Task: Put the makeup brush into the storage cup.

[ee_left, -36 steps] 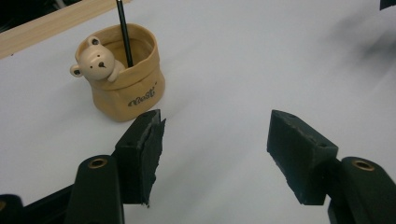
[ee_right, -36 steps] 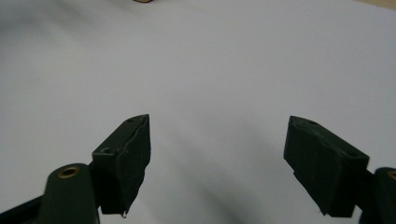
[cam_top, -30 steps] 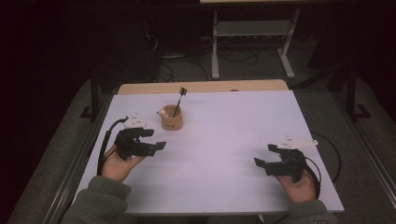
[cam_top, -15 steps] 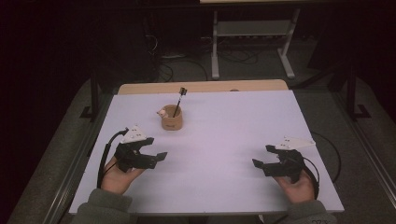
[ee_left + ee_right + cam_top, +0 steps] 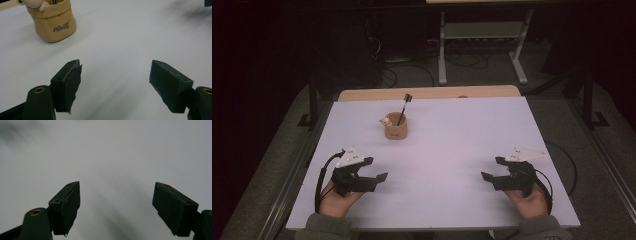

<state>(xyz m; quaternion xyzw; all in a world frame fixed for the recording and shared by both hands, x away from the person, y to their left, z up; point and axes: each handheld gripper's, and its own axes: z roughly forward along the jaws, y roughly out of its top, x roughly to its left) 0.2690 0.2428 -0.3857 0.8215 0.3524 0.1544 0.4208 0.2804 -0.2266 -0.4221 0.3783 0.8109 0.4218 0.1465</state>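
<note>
With both the left tool (image 5: 371, 171) and right tool (image 5: 495, 168) gaping wide, well short of the tan pot (image 5: 395, 128), a hasty reach might tip it.

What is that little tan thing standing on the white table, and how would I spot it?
Start at the white table and look to its far left part, ahead of the left claw. There stands a small tan pot shaped like a sack, with lettering on its side and a dark stick rising from it.

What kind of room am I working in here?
Probably a lab or recording workspace: a bare white table, loose cables on the floor, and a metal stand behind, in dark surroundings.
</note>
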